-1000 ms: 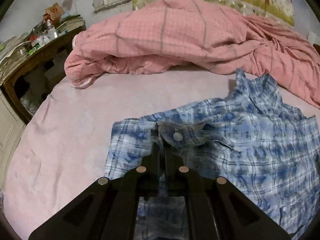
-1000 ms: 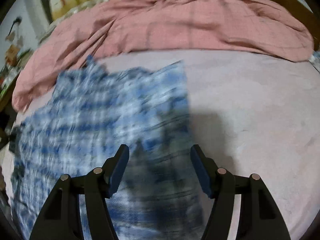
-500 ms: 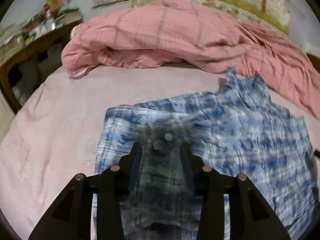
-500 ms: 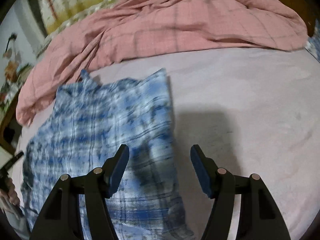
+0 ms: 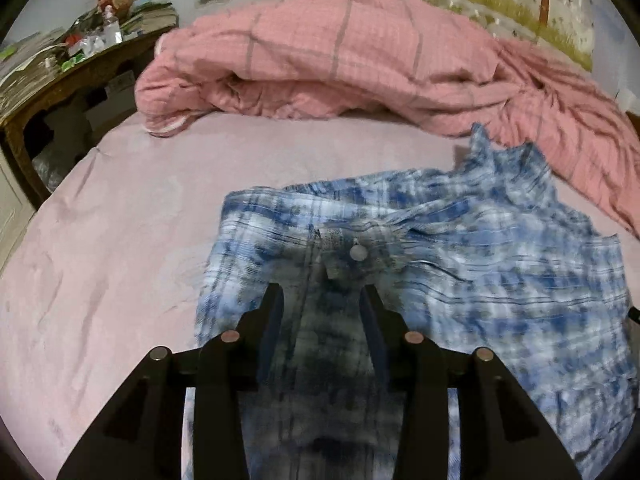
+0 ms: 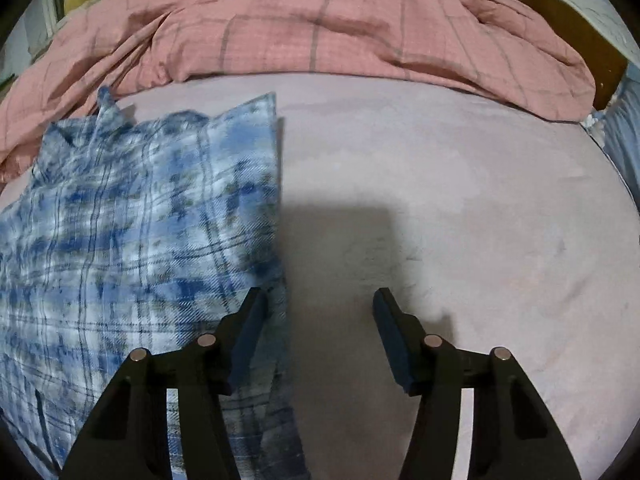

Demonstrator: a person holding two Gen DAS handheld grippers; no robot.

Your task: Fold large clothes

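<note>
A blue and white plaid shirt (image 5: 460,256) lies spread on the pink bed sheet (image 5: 120,240). A sleeve cuff with a round button (image 5: 357,253) lies folded over it. My left gripper (image 5: 320,300) is open and empty, just above the cuff. In the right wrist view the shirt (image 6: 140,208) lies to the left, with a straight right edge. My right gripper (image 6: 318,300) is open and empty. Its left finger (image 6: 250,320) is over the shirt's right edge and its right finger is over the bare sheet (image 6: 460,208).
A rumpled pink checked quilt (image 5: 340,56) lies across the far side of the bed, also in the right wrist view (image 6: 320,24). A cluttered wooden desk (image 5: 60,64) stands at the left of the bed. A wooden headboard part (image 6: 576,36) shows at the far right.
My left gripper has let go of the cuff and opened, and the cuff now lies on the shirt. My right gripper stayed open and moved right, off the shirt to its edge.
</note>
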